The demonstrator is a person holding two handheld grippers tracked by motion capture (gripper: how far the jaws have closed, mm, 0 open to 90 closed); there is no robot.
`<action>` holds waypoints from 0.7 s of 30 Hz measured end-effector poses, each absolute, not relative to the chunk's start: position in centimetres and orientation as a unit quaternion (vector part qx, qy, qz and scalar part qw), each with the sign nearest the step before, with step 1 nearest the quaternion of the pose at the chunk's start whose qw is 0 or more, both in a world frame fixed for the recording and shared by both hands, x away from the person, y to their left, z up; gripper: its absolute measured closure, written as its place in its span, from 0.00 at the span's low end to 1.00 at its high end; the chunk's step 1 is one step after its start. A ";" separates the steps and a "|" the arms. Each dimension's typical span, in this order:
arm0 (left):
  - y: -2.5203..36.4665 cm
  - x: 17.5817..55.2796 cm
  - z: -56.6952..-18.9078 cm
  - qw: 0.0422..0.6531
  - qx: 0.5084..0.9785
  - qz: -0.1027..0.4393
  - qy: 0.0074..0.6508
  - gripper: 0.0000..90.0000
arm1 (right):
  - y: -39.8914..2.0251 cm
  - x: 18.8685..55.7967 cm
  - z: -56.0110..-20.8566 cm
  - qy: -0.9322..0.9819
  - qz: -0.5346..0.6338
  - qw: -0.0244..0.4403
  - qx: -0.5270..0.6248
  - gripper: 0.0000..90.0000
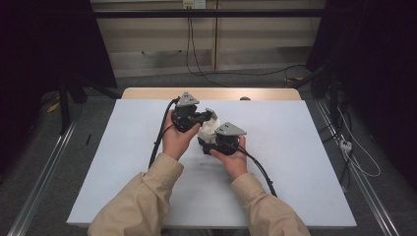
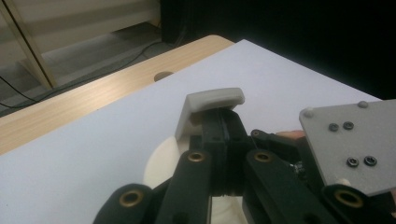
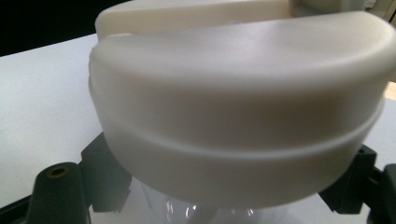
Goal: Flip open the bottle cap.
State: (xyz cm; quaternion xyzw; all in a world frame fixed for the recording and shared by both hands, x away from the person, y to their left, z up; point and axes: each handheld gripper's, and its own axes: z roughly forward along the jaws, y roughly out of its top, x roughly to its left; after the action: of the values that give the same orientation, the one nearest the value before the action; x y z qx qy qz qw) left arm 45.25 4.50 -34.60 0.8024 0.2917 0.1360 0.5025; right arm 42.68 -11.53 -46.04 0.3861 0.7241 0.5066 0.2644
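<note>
In the high view the hands and both grippers cover most of the white lid [image 1: 210,129]; in the right gripper view the lid [image 3: 243,116] hides the jaw tips, its top cut off; the clear body [image 3: 187,210] below runs off the bottom edge.

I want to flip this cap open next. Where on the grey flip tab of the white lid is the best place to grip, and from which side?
Grip the grey tab at its free overhanging lip, one jaw above and one below, coming from the side it juts toward. It stands proud of the white lid, so probably nothing blocks it. The left gripper already pinches beneath it.
</note>
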 end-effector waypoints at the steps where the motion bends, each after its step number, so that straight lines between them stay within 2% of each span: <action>1: 4.5 45.3 -34.5 0.501 0.804 0.138 0.289 1.00 | -11.5 42.7 -46.0 0.724 0.506 0.265 0.385 0.21; 21: 4.0 46.4 -34.0 0.502 0.804 0.133 0.289 1.00 | -11.5 42.7 -46.1 0.725 0.506 0.265 0.385 0.21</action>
State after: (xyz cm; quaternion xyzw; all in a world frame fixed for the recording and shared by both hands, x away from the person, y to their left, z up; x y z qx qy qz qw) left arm 46.35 3.97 -33.95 0.8040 0.2888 0.1333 0.5025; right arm 42.70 -11.55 -46.06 0.3851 0.7247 0.5063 0.2649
